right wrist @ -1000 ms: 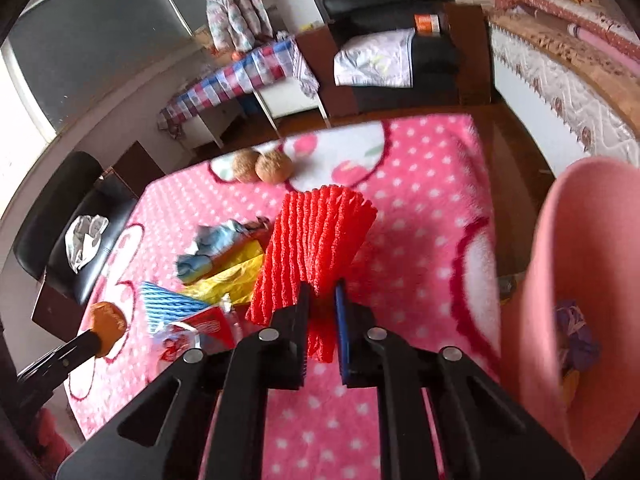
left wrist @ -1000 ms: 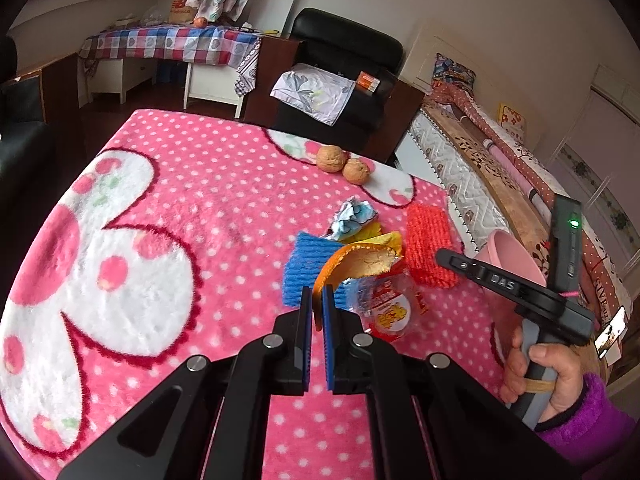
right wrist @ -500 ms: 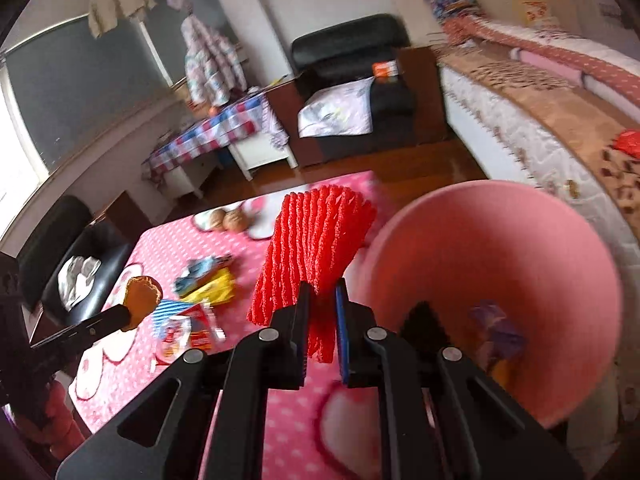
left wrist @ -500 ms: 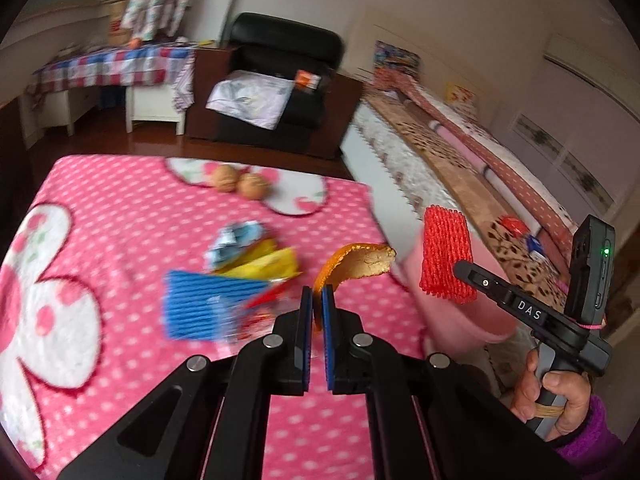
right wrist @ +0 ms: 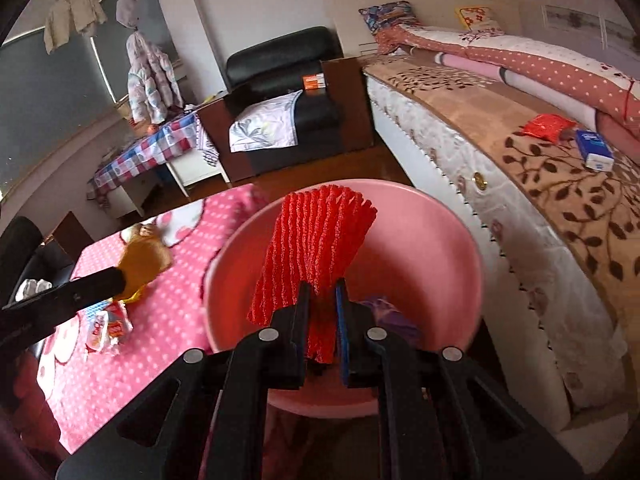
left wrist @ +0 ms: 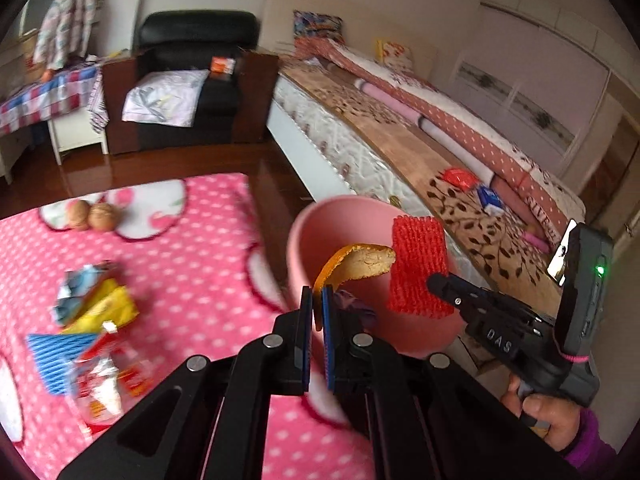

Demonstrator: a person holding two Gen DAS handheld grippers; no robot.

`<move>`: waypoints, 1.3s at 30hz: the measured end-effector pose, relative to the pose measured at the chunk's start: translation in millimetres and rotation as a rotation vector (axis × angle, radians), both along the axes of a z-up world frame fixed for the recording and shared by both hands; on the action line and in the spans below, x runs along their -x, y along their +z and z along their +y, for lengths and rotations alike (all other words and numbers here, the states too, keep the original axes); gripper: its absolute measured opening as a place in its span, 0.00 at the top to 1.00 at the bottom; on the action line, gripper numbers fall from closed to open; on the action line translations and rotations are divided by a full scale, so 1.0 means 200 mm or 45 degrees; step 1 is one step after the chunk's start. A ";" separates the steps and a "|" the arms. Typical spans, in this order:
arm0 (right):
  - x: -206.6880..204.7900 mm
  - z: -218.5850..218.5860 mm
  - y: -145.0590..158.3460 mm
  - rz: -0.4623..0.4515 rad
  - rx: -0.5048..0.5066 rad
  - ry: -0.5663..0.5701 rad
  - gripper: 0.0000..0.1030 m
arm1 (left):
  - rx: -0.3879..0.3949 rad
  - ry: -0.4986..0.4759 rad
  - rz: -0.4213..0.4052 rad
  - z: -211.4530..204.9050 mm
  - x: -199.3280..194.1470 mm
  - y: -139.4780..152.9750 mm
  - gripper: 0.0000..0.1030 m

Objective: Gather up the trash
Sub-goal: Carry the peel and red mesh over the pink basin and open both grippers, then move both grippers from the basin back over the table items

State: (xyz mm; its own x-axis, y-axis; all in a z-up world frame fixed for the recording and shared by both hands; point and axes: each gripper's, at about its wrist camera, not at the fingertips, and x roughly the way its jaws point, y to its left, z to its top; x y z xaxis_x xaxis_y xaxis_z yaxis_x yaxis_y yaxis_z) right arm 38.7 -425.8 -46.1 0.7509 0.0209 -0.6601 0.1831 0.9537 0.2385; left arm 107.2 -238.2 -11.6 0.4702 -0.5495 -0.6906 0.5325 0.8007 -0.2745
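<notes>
My left gripper (left wrist: 317,300) is shut on a curled orange peel (left wrist: 356,262), held over the near rim of the pink bin (left wrist: 304,236). Beside it on the right, my right gripper (right wrist: 322,294) is shut on a red foam fruit net (right wrist: 316,240), which hangs over the open mouth of the pink bin (right wrist: 440,236). A purple wrapper (left wrist: 352,306) lies inside the bin. On the pink dotted tablecloth (left wrist: 180,264) remain a blue foam net (left wrist: 56,350), a yellow wrapper (left wrist: 106,310), a crumpled blue wrapper (left wrist: 76,288) and a red-and-white snack bag (left wrist: 104,384).
Two walnuts (left wrist: 92,216) sit at the table's far edge. A bed (right wrist: 520,128) with a red packet and a blue box runs along the right, close behind the bin. A black armchair (left wrist: 192,80) and a checked side table (right wrist: 148,152) stand at the back.
Both grippers swung right, off the table, carrying the peel and the red net. The pink bin, earlier at the right edge, now lies directly under both.
</notes>
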 end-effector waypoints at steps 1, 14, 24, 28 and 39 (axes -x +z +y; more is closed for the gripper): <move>0.00 -0.01 0.00 0.005 0.015 -0.003 0.88 | -0.005 -0.010 0.005 -0.03 0.00 -0.01 0.96; 0.03 -0.08 -0.05 0.033 0.027 -0.026 0.88 | -0.090 -0.079 0.036 -0.29 -0.03 -0.14 0.96; 0.02 -0.09 -0.08 0.053 -0.014 -0.046 0.70 | -0.053 -0.070 0.025 -0.27 -0.02 -0.13 0.64; 0.01 -0.08 -0.07 0.052 -0.010 -0.030 0.70 | -0.026 -0.051 -0.007 -0.24 0.00 -0.09 0.58; 0.04 0.08 -0.02 -0.010 0.011 0.027 0.69 | -0.049 0.009 -0.085 -0.10 0.07 -0.06 0.57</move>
